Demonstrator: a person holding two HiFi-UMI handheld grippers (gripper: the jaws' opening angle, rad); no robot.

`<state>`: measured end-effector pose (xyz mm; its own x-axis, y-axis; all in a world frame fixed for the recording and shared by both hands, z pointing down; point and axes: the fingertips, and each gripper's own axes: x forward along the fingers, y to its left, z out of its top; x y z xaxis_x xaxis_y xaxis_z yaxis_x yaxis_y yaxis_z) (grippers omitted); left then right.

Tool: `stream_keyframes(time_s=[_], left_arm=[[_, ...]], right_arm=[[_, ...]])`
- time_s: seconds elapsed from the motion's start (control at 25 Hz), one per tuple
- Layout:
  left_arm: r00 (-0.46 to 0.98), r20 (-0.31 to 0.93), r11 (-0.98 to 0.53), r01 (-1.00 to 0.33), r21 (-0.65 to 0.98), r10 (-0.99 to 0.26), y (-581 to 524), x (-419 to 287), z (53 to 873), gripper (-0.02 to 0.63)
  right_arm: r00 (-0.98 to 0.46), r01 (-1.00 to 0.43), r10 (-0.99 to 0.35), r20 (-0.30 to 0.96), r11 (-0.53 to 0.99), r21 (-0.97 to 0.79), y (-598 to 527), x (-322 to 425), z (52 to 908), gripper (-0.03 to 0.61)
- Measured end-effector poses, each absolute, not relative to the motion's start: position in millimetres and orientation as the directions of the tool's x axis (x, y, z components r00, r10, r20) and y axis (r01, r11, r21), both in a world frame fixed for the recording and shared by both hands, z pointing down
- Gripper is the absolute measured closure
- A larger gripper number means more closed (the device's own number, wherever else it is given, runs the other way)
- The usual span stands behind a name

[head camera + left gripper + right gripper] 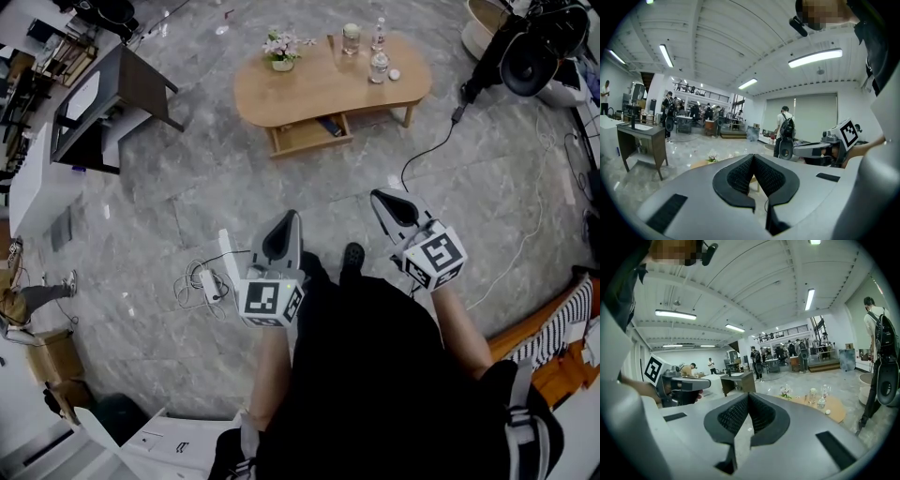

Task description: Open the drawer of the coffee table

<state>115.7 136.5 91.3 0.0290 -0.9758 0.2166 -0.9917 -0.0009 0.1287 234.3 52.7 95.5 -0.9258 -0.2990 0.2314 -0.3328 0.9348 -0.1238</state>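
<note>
Left gripper [287, 221] and right gripper [382, 199], fingers closed on nothing, both well short of the oval wooden counter [281, 94]

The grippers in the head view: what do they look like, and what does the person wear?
The left gripper and right gripper have grey bodies tapering to pointed tongs with black pads. Each carries a white cube with black square markers. The person wears a black top.
</note>
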Motion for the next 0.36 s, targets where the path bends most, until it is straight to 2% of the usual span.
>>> stream_keyframes(time_s=[0.36], left_arm=[[0.049,0.230,-0.020,-0.992,0.127,-0.972,142.0,125.6,95.5,0.600]], right_arm=[[-0.915,-0.366,-0.333,0.227,0.922,-0.125,53.1,249.8,94.1,0.566]])
